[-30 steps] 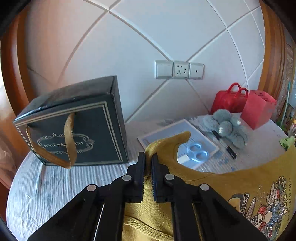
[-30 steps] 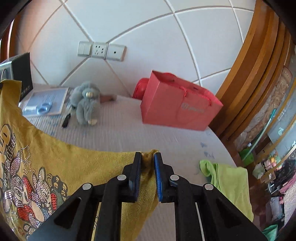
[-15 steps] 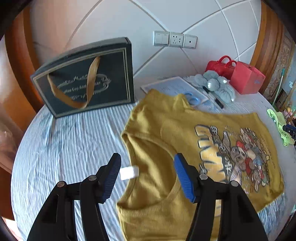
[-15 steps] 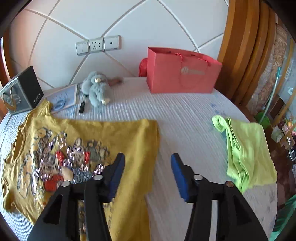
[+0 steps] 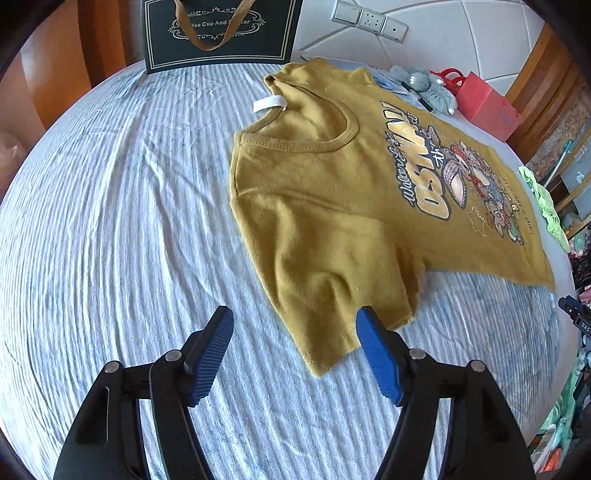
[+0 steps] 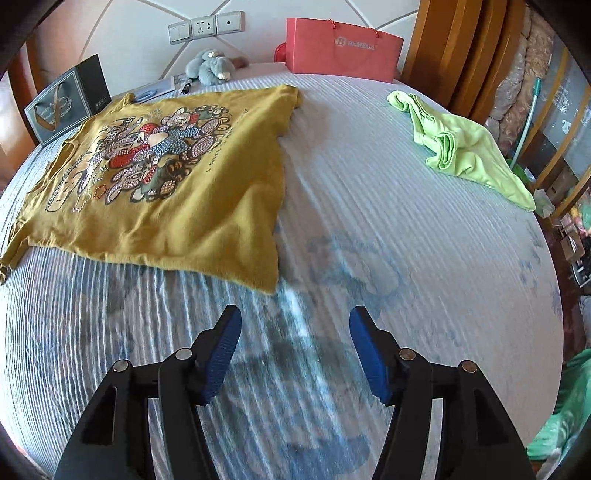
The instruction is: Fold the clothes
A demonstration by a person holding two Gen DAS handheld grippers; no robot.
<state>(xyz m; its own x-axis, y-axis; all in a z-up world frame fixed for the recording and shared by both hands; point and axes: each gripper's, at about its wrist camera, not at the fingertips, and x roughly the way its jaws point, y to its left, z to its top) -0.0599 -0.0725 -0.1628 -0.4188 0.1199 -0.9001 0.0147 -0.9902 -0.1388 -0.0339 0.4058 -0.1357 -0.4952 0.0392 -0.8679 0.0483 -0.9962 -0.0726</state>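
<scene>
A mustard-yellow T-shirt [image 5: 332,192] with a sequinned cartoon print lies spread face up on the round table's striped white cloth [image 5: 110,221]. My left gripper [image 5: 295,332] is open and empty, above the near sleeve, whose tip lies between the blue pads. In the right wrist view the same shirt [image 6: 177,177] lies to the left. My right gripper [image 6: 295,332] is open and empty over bare cloth, just short of the shirt's near hem corner.
A black gift bag [image 5: 218,33] stands at the far edge. A red paper bag [image 6: 343,48], a grey plush toy [image 6: 210,68], papers and a pen lie at the back. A light green garment [image 6: 469,147] lies crumpled at the right.
Both grippers let go of the yellow shirt, opened and pulled back toward the near table edge. The shirt, held up a second ago, now lies flat on the table.
</scene>
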